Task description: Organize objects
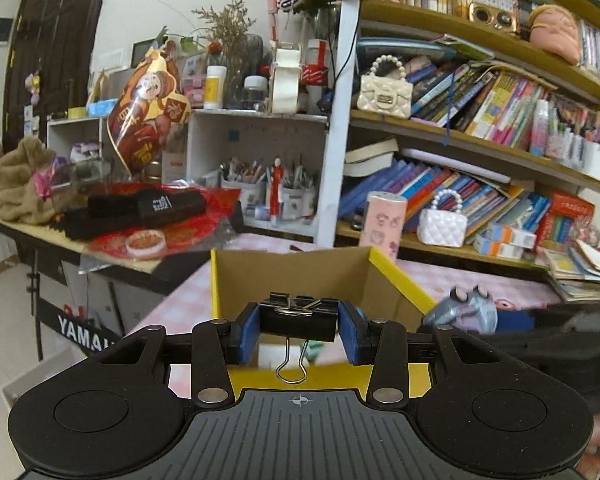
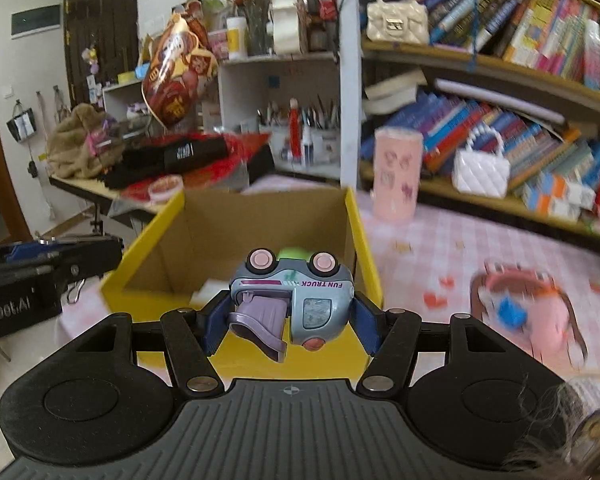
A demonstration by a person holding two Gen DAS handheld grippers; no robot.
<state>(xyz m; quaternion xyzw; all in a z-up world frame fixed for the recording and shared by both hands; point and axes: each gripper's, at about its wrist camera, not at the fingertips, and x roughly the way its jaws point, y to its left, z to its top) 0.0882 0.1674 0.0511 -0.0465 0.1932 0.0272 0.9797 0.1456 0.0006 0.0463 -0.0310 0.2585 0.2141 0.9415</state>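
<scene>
Looking into the yellow cardboard box (image 2: 236, 240) on the pink checked table (image 2: 440, 248), we see its flaps open and a few things at the bottom: something white and something pale green, both too hidden to name. In the left wrist view the same box (image 1: 300, 276) stands straight ahead of us, and there too only a white patch and a bit of pale green show on its floor.

Our left tongs (image 1: 298, 330) are clamped on a black binder clip (image 1: 298, 316): the blue pads press its two ends, and one wire handle hangs down below them. The clip sits above the near edge of the box.

Our right tongs (image 2: 288, 316) grip a blue toy truck (image 2: 300, 300) that lies upside down, its pink wheels pointing up and its lilac chute jutting toward the camera. The pads close on its two ends, and it hangs over the near wall of the box.

Farther right on the table lies a blurred pink toy (image 2: 528, 316), and a pink canister (image 2: 396, 172) stands just beyond the box's far right corner. Behind it runs a bookshelf (image 2: 480, 196) with two small quilted handbags.
</scene>
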